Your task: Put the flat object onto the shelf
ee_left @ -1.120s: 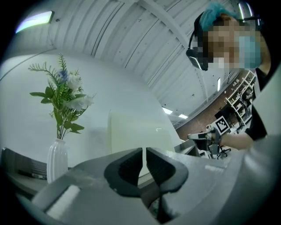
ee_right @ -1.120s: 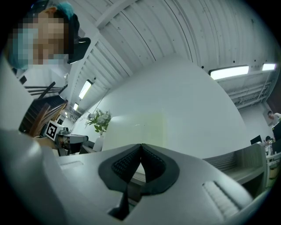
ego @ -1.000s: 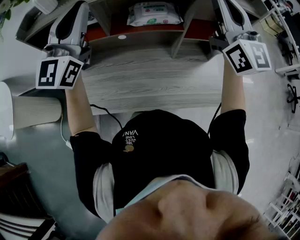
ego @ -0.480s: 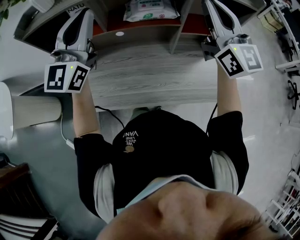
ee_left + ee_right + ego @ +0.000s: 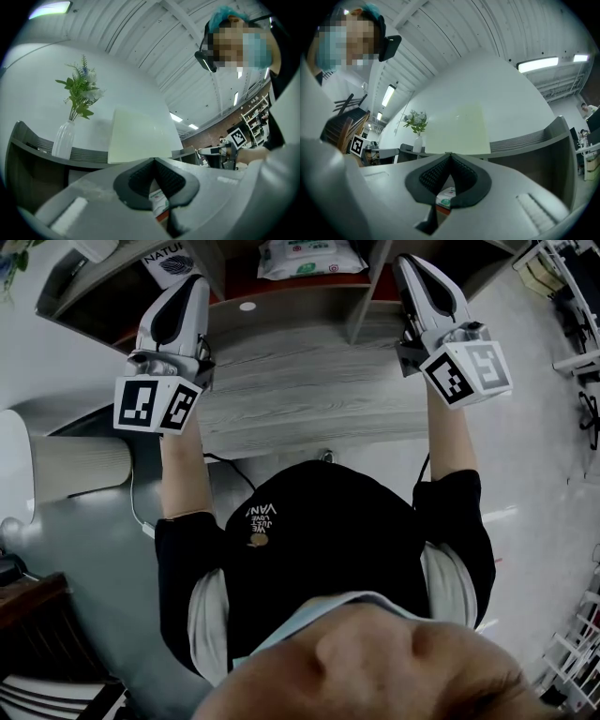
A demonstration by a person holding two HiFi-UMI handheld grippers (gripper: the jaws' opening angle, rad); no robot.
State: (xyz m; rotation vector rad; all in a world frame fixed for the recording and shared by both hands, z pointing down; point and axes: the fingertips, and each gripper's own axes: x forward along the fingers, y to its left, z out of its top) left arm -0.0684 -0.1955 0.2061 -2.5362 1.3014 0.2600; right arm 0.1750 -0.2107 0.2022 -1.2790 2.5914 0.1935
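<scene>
Over the desk (image 5: 309,390), both hand-held grippers (image 5: 153,161) (image 5: 449,155) (jaws together)

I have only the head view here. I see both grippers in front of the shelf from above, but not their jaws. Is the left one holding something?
Observer: No. The left gripper view shows the left gripper shut, pads together, with nothing between them.
Operator: And the right one?
Observer: The right gripper is shut and empty as well.
Operator: What stands on top of the shelf? My picture cuts it off.
Observer: A white vase with green sprigs stands there.
</scene>
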